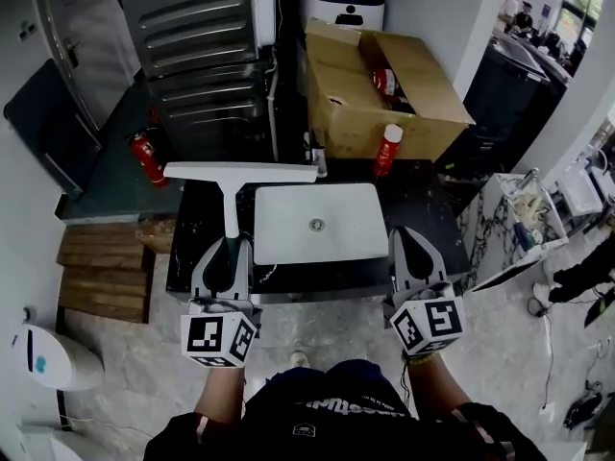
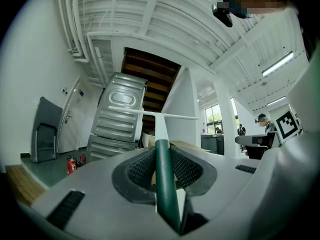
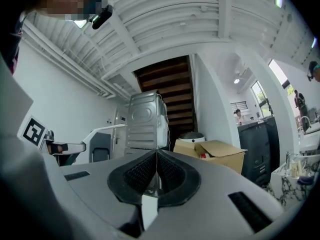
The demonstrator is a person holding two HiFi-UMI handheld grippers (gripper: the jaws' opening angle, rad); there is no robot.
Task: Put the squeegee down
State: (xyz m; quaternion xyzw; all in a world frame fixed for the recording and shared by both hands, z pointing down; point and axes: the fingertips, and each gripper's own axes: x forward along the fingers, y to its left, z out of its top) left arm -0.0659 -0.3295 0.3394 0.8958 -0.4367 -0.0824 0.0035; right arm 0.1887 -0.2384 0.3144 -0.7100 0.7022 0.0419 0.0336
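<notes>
My left gripper [image 1: 223, 245] is shut on the squeegee's dark green grip [image 2: 163, 176]. The squeegee [image 1: 231, 195] has a white stem and a long white blade [image 1: 240, 172], and it reaches out over the left part of the black marble table [image 1: 423, 205]. In the left gripper view the blade [image 2: 155, 115] lies crosswise ahead of the gripper [image 2: 162, 156]. My right gripper [image 1: 410, 241] hangs at the table's front right with its jaws together and nothing between them, as the right gripper view also shows [image 3: 156, 156].
A white rectangular slab [image 1: 317, 223] with a small centre hole lies mid-table. Behind it stand a red bottle [image 1: 386, 150] and an open cardboard box [image 1: 380, 84]. A metal washing machine [image 1: 202, 46], a fire extinguisher [image 1: 146, 158] and wooden steps [image 1: 101, 257] are at the left.
</notes>
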